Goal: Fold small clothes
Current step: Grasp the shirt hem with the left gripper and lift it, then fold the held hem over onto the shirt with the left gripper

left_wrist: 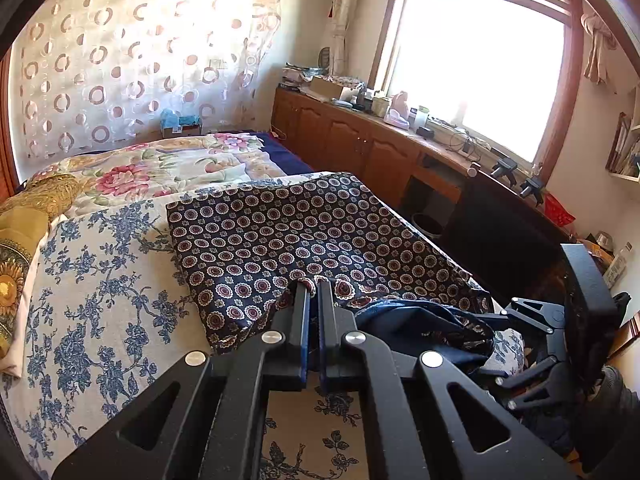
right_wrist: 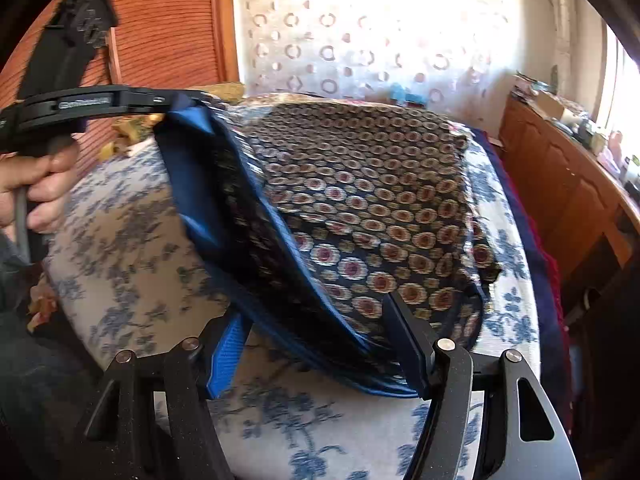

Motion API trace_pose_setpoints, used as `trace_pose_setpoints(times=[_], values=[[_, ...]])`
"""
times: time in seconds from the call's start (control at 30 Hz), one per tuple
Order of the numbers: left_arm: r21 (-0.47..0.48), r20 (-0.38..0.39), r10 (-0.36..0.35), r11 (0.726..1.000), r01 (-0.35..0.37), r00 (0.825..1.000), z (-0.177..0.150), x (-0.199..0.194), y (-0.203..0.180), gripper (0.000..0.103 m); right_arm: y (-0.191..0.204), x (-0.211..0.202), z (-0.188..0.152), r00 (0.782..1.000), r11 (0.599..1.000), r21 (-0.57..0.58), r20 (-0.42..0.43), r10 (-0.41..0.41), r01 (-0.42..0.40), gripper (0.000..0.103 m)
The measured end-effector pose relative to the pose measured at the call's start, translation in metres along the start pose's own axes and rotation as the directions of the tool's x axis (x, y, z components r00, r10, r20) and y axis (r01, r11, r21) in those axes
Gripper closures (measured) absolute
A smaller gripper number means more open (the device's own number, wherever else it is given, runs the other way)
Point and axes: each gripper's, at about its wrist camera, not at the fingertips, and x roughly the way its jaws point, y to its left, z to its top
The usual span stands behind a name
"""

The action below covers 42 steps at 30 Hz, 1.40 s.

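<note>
The left gripper (left_wrist: 313, 292) pinched the navy medallion-print garment's (left_wrist: 288, 236) near edge; the right gripper (right_wrist: 320, 344) gaped around its hem, empty; folding seemingly mid-step, needing closure next.

- Strong daylight enters through the window (left_wrist: 476, 68); its glass is burnt out to pure white.
- In the right wrist view the curtain (right_wrist: 360, 32) glows and loses its pattern in glare.
- The left wrist view is sharp; the bed sheet (left_wrist: 100, 300) shows clear flowers.
- The right wrist view is blurred, and the patterned garment (right_wrist: 360, 220) looks smeared.
- Both views bend strongly at the edges, with dark corners.
- Shadows on the bed are soft and weak.
</note>
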Motion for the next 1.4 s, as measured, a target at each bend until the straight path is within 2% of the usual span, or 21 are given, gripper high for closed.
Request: trace_pose_setpoints(times=[0.27, 0.3, 0.33, 0.4, 0.43, 0.53, 0.97, 1.2, 1.4], values=[[0.003, 0.009, 0.014, 1.000, -0.014, 1.000, 0.000, -0.003, 0.002, 0.099, -0.010, 0.011, 0.002, 0.997, 0.997, 0.013, -0.011, -0.077, 0.077, 0.035], [0.004, 0.010, 0.016, 1.000, -0.016, 1.000, 0.000, -0.003, 0.003, 0.099, -0.011, 0.012, 0.003, 0.997, 0.997, 0.016, -0.015, -0.079, 0.079, 0.046], [0.005, 0.011, 0.019, 1.000, -0.019, 1.000, 0.000, -0.004, 0.002, 0.099, -0.012, 0.015, 0.005, 0.997, 0.997, 0.021, -0.030, -0.075, 0.075, 0.069], [0.006, 0.013, 0.029, 1.000, -0.029, 0.999, 0.000, -0.004, 0.003, 0.099, -0.015, 0.022, 0.010, 0.997, 0.997, 0.028, -0.046, -0.064, 0.066, 0.088], [0.004, 0.014, 0.036, 0.999, -0.036, 0.999, 0.000, -0.004, 0.005, 0.099, -0.014, 0.021, 0.015, 0.997, 0.998, 0.021, -0.037, -0.062, 0.063, 0.093], [-0.002, 0.019, 0.052, 0.999, -0.052, 0.998, 0.002, -0.007, 0.011, 0.099, -0.012, 0.017, 0.031, 0.998, 0.998, 0.005, 0.003, -0.068, 0.068, 0.096], [-0.019, 0.046, 0.105, 0.994, -0.104, 0.993, 0.021, -0.002, 0.042, 0.099, -0.017, 0.011, 0.106, 0.983, 0.993, -0.066, 0.163, -0.086, 0.098, 0.097], [-0.003, 0.036, 0.132, 0.991, -0.132, 0.991, 0.036, 0.014, 0.055, 0.099, -0.027, 0.029, 0.134, 0.981, 0.993, -0.086, 0.185, -0.065, 0.082, 0.097], [-0.015, 0.011, 0.146, 0.989, -0.145, 0.989, 0.051, 0.035, 0.071, 0.099, -0.038, 0.059, 0.145, 0.984, 0.993, -0.096, 0.170, -0.051, 0.069, 0.097]])
